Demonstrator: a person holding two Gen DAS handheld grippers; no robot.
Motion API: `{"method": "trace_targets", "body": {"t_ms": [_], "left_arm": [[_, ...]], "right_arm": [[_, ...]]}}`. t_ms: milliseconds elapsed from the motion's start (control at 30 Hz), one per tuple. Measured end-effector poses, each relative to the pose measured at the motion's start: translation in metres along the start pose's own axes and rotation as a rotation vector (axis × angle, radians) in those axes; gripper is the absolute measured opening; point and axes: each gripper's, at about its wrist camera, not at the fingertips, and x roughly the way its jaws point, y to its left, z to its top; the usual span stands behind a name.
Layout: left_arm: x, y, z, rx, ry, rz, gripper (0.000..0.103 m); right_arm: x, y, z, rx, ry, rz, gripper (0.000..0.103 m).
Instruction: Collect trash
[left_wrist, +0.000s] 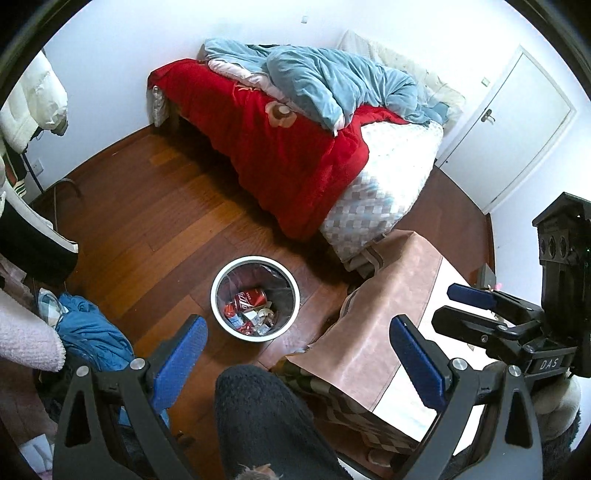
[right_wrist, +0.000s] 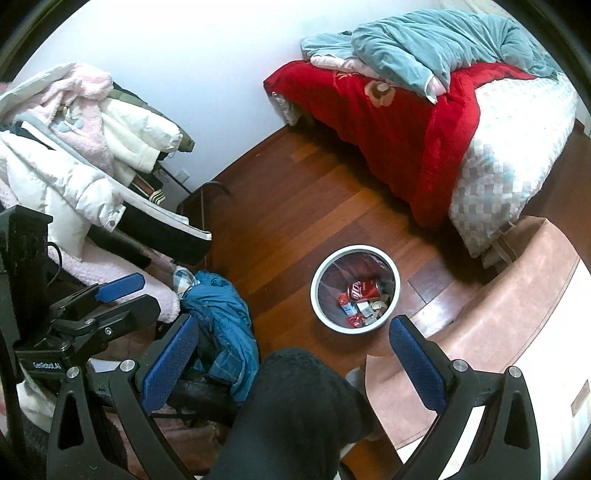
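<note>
A white round trash bin (left_wrist: 255, 297) stands on the wooden floor (left_wrist: 155, 206), between the foot of the bed (left_wrist: 388, 192) and a pile of clothes. Inside its clear liner lies a red soda can (left_wrist: 252, 297) on its side, with small wrappers and scraps of paper beneath it (too small to name 1 by 1). In the right wrist view the same bin (right_wrist: 355, 290) sits near the centre, the can (right_wrist: 364, 289) facing up.

The left gripper (left_wrist: 299, 354) is open, its 2 blue-padded fingers (left_wrist: 181, 354) spread wide with nothing between them; it hangs above the floor, near the bin. The right gripper (right_wrist: 295, 354) is likewise open and empty, and it also shows at the right edge of the left wrist view (left_wrist: 461, 306), over a desk (left_wrist: 373, 325) draped with a pinkish-brown cloth.

A dark fuzzy-clad knee or leg (left_wrist: 258, 413) fills the bottom middle of both views. The bed carries a red blanket (left_wrist: 266, 147), a crumpled light-blue quilt (left_wrist: 332, 81) and a checked mattress cover. A blue garment (right_wrist: 225, 325) lies heaped by the floor at the left, beside white and pink jackets (right_wrist: 85, 147). A white door (left_wrist: 517, 133) stands beyond the bed.
</note>
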Motion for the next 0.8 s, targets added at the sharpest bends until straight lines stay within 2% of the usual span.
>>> {"method": "trace_targets", "body": {"t_ms": [800], "left_arm": [[-0.0071, -0.0043, -0.0106, 0.008, 0.007, -0.016, 0.103]], "right_arm": [[-0.0064, 0.0069, -0.0063, -0.015, 0.023, -0.001, 0.103]]}}
